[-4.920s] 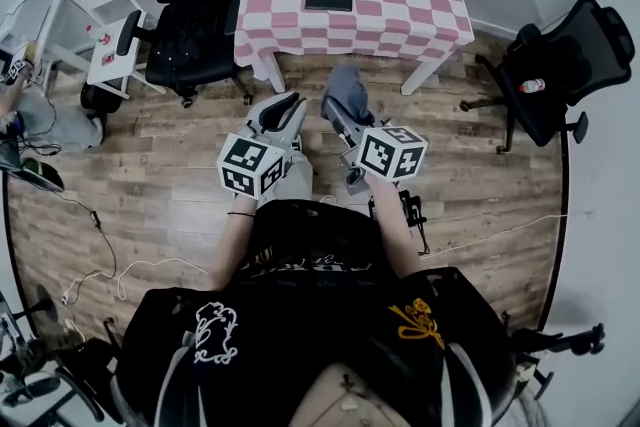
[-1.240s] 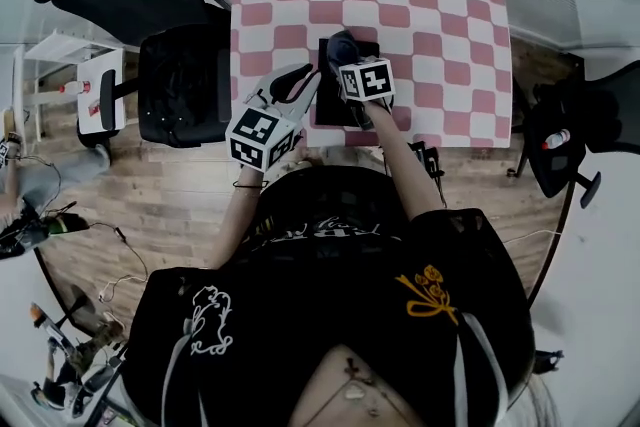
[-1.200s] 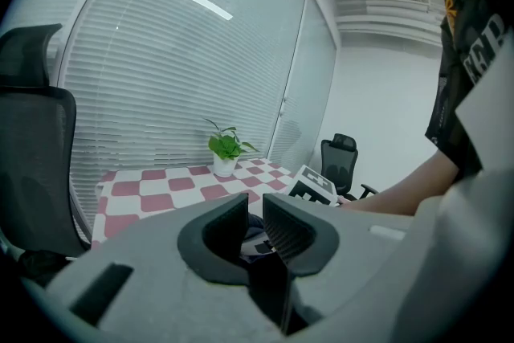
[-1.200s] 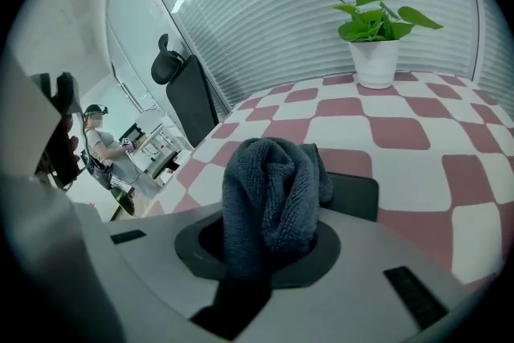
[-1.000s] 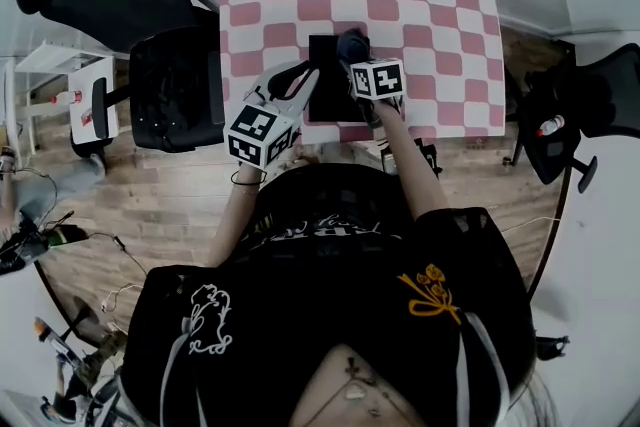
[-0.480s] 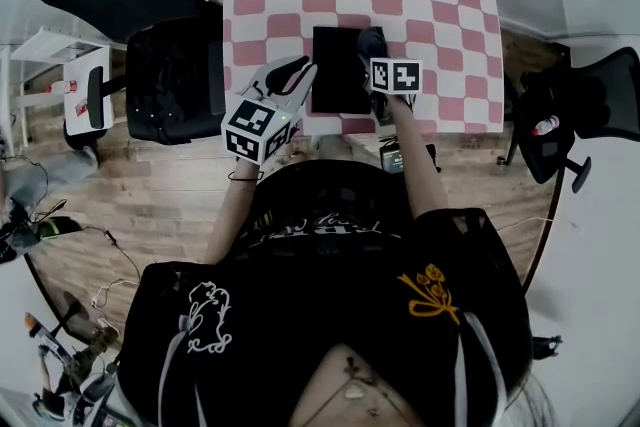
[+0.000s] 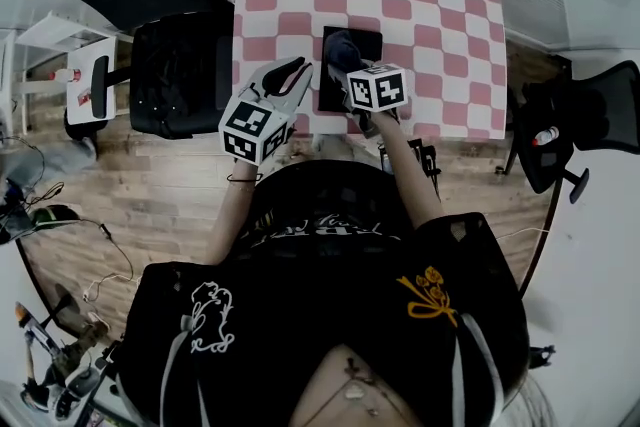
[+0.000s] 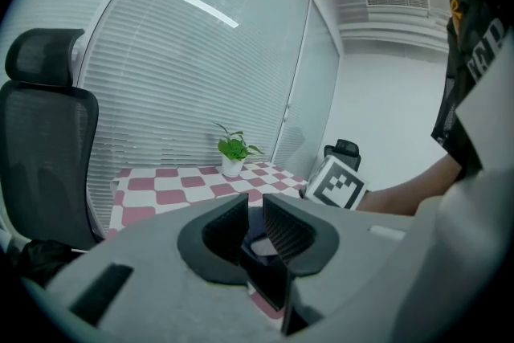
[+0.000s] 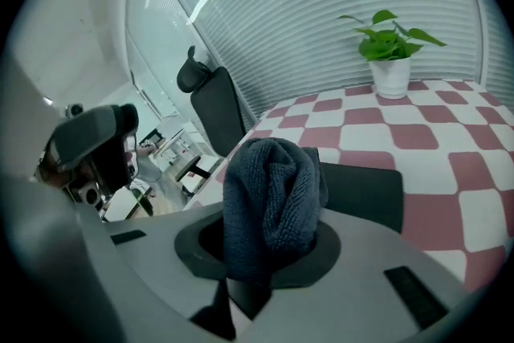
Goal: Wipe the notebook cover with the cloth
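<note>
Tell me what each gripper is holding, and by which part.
The right gripper grips the dark cloth by its bunched end; the rest bulges out past the jaws. The left gripper holds nothing, jaws slightly apart.

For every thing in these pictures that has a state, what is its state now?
Left gripper: jaws slightly apart, empty.
Right gripper: jaws shut on the dark grey towelling cloth.
Dark grey towelling cloth: bunched up between the jaws.
Black notebook: closed, flat on the pink-and-white checked table.
Green plant in white pot: upright.
</note>
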`<state>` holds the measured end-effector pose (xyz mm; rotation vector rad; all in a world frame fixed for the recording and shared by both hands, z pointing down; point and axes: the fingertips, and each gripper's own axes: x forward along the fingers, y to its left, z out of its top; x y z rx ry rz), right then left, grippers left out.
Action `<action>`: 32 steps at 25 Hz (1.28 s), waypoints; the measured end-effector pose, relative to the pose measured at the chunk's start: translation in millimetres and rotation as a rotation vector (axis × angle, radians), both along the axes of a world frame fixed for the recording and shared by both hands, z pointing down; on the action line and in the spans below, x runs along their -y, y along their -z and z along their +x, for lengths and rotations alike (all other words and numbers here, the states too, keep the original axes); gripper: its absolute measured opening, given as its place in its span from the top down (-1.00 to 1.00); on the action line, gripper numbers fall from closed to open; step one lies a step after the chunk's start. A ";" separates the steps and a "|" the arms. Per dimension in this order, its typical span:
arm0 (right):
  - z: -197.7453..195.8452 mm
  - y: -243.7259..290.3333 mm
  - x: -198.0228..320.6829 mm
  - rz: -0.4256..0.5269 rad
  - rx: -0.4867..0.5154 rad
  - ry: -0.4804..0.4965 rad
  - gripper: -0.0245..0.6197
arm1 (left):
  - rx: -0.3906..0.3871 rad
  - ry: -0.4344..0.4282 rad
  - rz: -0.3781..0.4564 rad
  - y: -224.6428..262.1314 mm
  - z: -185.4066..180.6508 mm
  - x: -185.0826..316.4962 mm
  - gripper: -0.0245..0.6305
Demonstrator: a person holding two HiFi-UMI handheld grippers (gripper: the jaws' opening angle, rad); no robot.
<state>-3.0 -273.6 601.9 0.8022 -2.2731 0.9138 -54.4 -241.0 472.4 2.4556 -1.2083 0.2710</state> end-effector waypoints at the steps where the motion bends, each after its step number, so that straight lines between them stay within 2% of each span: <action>1: -11.2 -2.5 -5.4 -0.005 0.002 0.026 0.70 | 0.000 0.001 0.003 1.4 -0.7 -0.5 0.78; 6: -44.2 -26.1 -19.7 -0.043 -0.018 0.088 0.70 | 0.009 0.005 0.005 2.3 -4.2 -5.1 0.78; 11: -42.1 -49.3 -17.7 -0.071 -0.080 0.088 0.70 | 0.014 -0.002 0.000 1.0 -5.0 -10.3 0.78; 19: -35.6 -50.1 -18.5 -0.042 -0.094 0.083 0.70 | 0.010 -0.046 0.004 3.3 8.8 -12.0 0.78; 23: -19.1 -49.8 -17.7 -0.040 -0.094 0.044 0.70 | 0.011 -0.067 0.005 3.3 16.0 -14.3 0.78; 32: 48.2 -48.0 -13.9 -0.062 -0.083 -0.085 0.70 | 0.009 -0.120 0.005 3.2 34.4 -16.8 0.78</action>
